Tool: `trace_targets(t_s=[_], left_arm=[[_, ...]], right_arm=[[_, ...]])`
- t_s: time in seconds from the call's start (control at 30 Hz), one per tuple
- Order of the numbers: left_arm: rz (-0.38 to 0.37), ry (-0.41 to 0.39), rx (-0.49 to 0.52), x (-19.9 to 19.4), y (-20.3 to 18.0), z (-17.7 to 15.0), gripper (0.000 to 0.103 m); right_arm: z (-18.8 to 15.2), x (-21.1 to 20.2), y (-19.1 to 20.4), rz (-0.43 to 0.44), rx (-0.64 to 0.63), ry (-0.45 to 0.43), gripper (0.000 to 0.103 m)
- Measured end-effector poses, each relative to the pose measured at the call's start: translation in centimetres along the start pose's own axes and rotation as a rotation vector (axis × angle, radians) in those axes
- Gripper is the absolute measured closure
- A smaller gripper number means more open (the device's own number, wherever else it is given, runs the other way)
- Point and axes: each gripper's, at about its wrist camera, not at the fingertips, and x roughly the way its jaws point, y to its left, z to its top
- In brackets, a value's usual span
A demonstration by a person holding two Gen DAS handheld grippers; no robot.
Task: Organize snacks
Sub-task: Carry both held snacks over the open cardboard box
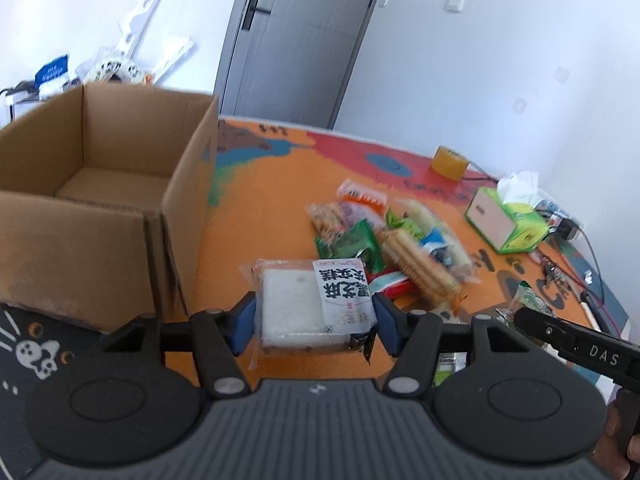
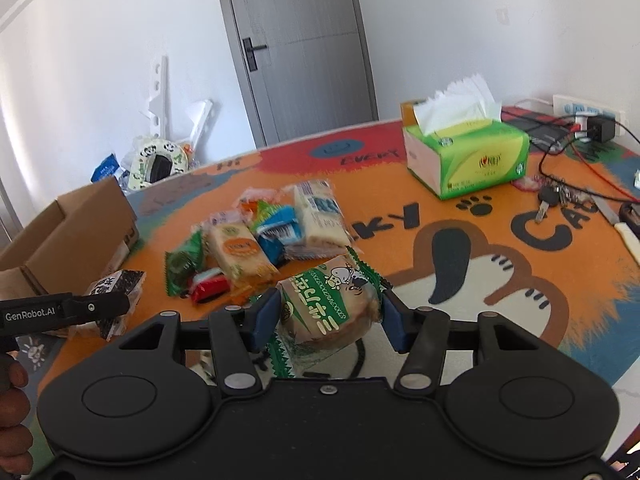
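My left gripper (image 1: 316, 320) is shut on a white rice cake packet (image 1: 308, 304) with a black-and-white label, held above the orange mat beside the open cardboard box (image 1: 100, 184). My right gripper (image 2: 328, 312) is shut on a round bun in a green-edged wrapper (image 2: 332, 304), held above the mat. A pile of snack packets (image 2: 264, 240) lies on the mat between the box and the tissue box; it also shows in the left wrist view (image 1: 392, 244). The box (image 2: 72, 236) looks empty inside.
A green tissue box (image 2: 468, 152) stands at the right, with keys (image 2: 552, 196), cables and a charger (image 2: 596, 128) behind it. A tape roll (image 1: 448, 162) sits at the mat's far edge. Clutter lies on the floor by the grey door (image 2: 300, 48).
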Motion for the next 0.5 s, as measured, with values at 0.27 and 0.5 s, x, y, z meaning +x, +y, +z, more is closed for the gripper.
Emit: trace_targets(t_s=[0.27,0.5], left_arm=[[-0.005,-0.067,0.007,-2.7,0.3,1.3,0.043],[0.016,-0.131,0.017,-4.6,0.7,2.4,0.043]], right_arm=[[1.3,-1.3,2.1,0.05,-0.02,-0.056,0.049],[2.1,-1.4,4.3,0.097,-0.039,-0.079,0.049]])
